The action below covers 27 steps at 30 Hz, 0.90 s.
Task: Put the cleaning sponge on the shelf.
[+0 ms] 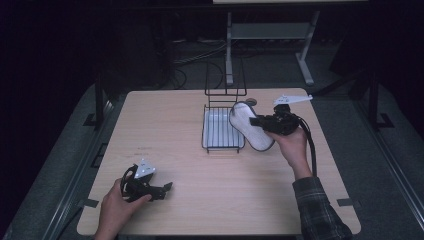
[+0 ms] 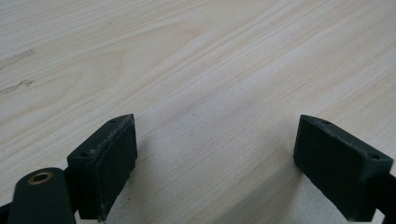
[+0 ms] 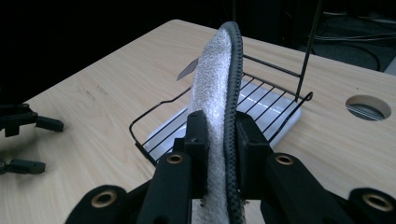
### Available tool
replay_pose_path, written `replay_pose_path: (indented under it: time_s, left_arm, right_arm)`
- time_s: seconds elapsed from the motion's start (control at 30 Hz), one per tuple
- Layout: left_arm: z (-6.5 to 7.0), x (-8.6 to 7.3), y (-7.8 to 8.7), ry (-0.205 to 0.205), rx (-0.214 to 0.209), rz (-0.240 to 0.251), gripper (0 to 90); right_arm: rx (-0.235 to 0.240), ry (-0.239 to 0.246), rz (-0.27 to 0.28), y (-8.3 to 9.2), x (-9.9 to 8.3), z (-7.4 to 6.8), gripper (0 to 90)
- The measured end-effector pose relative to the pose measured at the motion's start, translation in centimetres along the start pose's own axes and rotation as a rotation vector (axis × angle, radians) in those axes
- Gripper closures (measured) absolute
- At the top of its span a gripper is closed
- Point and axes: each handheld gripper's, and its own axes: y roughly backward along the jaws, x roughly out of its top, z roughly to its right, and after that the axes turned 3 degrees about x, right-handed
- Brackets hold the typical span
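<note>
Near the surface's [image 1: 200, 210] front-left corner the left hand-held gripper [image 1: 161, 190] rests low with its jaws spread wide and nothing between them, so it could not steady anything if needed. Toward the back-right, the right hand-held gripper [image 3: 219, 140] clamps a flat white padded insole [image 3: 212, 88] with a dark stitched rim on edge over the wire rack [image 1: 223, 129] and its white tray [image 1: 212, 125]; pinched low, it may pivot, slip or snag a wire. The surface is pale wood with a cable hole [image 3: 368, 107], in a dark room with cables on the floor.
</note>
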Motion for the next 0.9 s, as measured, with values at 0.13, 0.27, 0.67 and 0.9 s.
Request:
replay_pose_path:
  time_s: [0.13, 0.27, 0.67, 0.9]
  left_arm:
    - [0.0, 0.0, 0.0, 0.0, 0.0, 0.0, 12.7]
    - [0.0, 0.0, 0.0, 0.0, 0.0, 0.0, 12.7]
    - [0.0, 0.0, 0.0, 0.0, 0.0, 0.0, 12.7]
    - [0.0, 0.0, 0.0, -0.001, -0.001, 0.0, 12.7]
  right_arm:
    - [0.003, -0.003, 0.008, -0.7, 0.5, 0.1, 77.5]
    - [0.001, -0.012, 0.007, -1.6, 1.0, 0.3, 77.5]
    - [0.006, -0.036, 0.019, -4.6, 2.5, 0.6, 77.5]
    - [0.014, -0.037, 0.001, -6.9, 2.6, 0.7, 77.3]
